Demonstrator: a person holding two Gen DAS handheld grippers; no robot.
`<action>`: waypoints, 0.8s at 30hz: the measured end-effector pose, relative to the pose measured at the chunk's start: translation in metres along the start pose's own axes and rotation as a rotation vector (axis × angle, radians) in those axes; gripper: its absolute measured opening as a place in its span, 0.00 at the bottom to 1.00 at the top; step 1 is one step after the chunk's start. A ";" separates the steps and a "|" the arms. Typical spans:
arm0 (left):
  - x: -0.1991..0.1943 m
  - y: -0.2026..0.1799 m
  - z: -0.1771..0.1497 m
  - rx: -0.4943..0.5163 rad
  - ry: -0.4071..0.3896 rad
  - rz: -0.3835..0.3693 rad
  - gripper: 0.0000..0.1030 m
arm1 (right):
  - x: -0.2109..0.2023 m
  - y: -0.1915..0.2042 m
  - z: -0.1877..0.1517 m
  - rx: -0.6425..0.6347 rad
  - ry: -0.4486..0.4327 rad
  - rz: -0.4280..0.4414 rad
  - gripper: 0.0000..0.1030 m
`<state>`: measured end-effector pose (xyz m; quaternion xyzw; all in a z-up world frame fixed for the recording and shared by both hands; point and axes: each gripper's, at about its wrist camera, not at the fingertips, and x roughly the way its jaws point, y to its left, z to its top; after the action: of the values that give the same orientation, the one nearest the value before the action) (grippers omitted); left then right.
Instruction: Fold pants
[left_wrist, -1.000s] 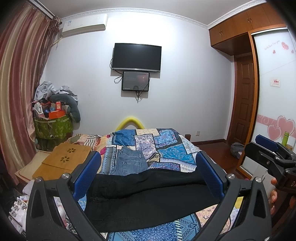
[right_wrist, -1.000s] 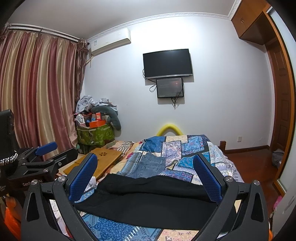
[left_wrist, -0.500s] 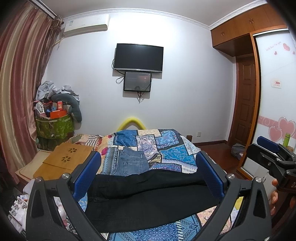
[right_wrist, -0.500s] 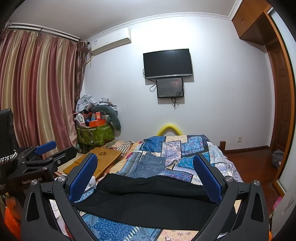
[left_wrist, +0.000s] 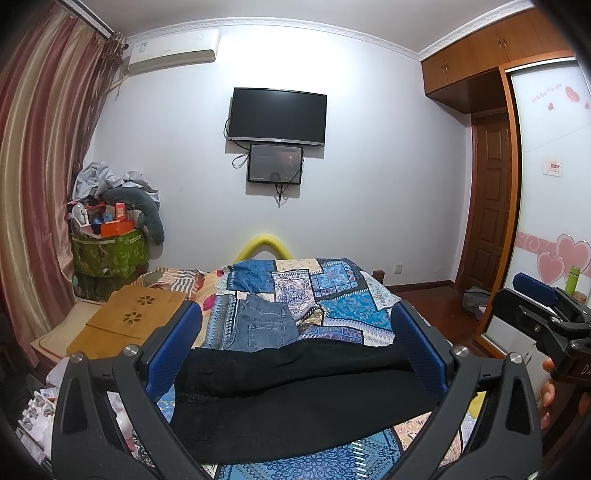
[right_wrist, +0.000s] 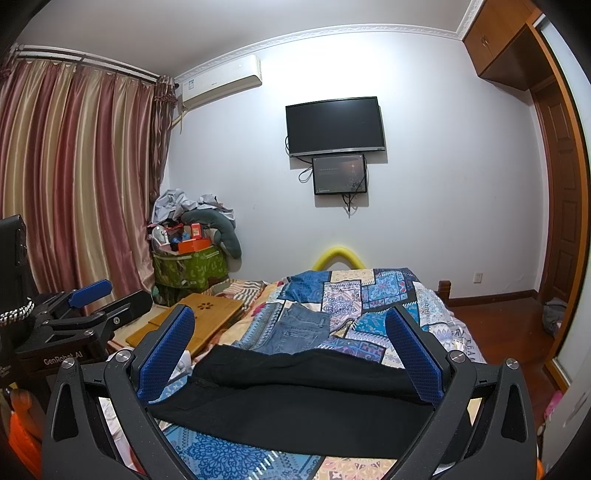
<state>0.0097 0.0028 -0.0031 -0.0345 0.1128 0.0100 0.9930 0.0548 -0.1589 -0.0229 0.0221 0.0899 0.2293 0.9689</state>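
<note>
Black pants (left_wrist: 295, 398) lie flat across the near part of the bed, waistband to the left; they also show in the right wrist view (right_wrist: 295, 398). My left gripper (left_wrist: 295, 343) is open and empty, held above and short of the pants. My right gripper (right_wrist: 291, 343) is open and empty too, hovering likewise. Each gripper shows at the edge of the other's view, the right gripper (left_wrist: 539, 314) and the left gripper (right_wrist: 92, 306). Folded blue jeans (left_wrist: 266, 325) lie beyond the black pants, also seen in the right wrist view (right_wrist: 295, 332).
The bed has a blue patchwork cover (left_wrist: 332, 291). A wooden lap desk (left_wrist: 129, 321) sits at the bed's left. A green bin (left_wrist: 107, 254) piled with clutter stands by the curtain. A wardrobe (left_wrist: 546, 184) and door are on the right.
The left gripper's view has drifted slightly so the room sits a little lower and to the right. The right gripper and the pants have not moved.
</note>
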 end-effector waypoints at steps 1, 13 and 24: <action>0.000 0.000 0.000 0.000 0.000 0.000 1.00 | 0.000 0.000 0.000 0.000 0.001 0.000 1.00; 0.006 0.002 -0.002 0.000 0.005 0.007 1.00 | 0.007 -0.003 -0.003 0.007 0.018 -0.003 1.00; 0.086 0.030 -0.005 -0.017 0.120 0.054 1.00 | 0.060 -0.024 -0.014 0.026 0.098 -0.007 1.00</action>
<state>0.0917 0.0334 -0.0294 -0.0403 0.1727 0.0358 0.9835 0.1150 -0.1533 -0.0489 0.0233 0.1404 0.2254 0.9638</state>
